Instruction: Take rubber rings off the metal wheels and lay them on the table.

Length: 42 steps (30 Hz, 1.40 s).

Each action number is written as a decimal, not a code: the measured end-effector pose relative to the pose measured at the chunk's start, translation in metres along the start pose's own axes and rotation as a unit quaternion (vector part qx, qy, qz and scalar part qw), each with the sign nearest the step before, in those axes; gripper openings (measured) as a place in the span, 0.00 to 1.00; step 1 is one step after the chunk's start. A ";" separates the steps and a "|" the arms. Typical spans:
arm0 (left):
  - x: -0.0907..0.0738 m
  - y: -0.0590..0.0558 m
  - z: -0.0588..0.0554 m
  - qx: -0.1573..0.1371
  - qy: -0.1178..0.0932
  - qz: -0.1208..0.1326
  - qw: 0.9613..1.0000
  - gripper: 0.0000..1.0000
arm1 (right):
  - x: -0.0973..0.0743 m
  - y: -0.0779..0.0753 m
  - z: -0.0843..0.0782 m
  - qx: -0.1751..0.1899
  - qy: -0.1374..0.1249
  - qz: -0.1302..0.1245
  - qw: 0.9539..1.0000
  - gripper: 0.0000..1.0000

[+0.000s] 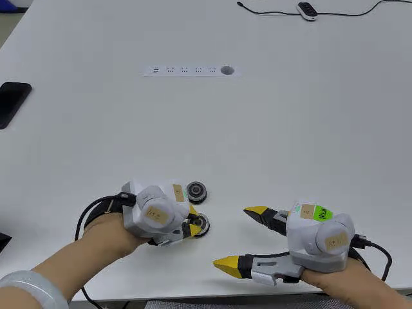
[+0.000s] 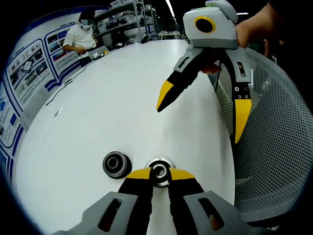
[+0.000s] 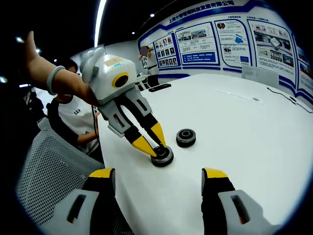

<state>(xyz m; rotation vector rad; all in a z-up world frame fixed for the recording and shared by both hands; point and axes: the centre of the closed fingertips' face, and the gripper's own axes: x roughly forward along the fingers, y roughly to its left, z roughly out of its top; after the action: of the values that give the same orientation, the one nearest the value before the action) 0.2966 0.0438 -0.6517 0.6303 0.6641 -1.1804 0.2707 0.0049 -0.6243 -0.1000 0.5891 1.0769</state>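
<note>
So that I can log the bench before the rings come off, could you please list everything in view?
free wheel: 1, black ring on metal, near the table's front edge.
gripped wheel: 1, same colours, just in front of the free wheel.
socket strip: 1, white, mid-table.
dark flat device: 1, black, left edge.
remote: 1, black and white, on a cable at the far edge.
table: 1, white.
mesh chair: 1, grey, at the front edge.
left gripper: 1, white-grey, yellow-tipped fingers shut on the gripped wheel.
right gripper: 1, same colours, fingers open over bare table.
</note>
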 end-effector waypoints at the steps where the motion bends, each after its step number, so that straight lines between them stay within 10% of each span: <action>1: 0.000 0.000 0.000 -0.003 0.000 0.000 1.000 0.11 | 0.001 0.000 0.000 0.009 -0.002 0.001 1.000 0.72; 42: 0.003 0.001 0.000 -0.016 0.008 -0.009 1.000 0.14 | 0.005 -0.003 0.004 0.060 -0.010 0.017 0.998 0.67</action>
<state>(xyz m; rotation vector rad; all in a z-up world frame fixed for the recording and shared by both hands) 0.2986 0.0428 -0.6538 0.6081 0.7014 -1.1801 0.2766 0.0090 -0.6242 0.0262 0.6387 1.0723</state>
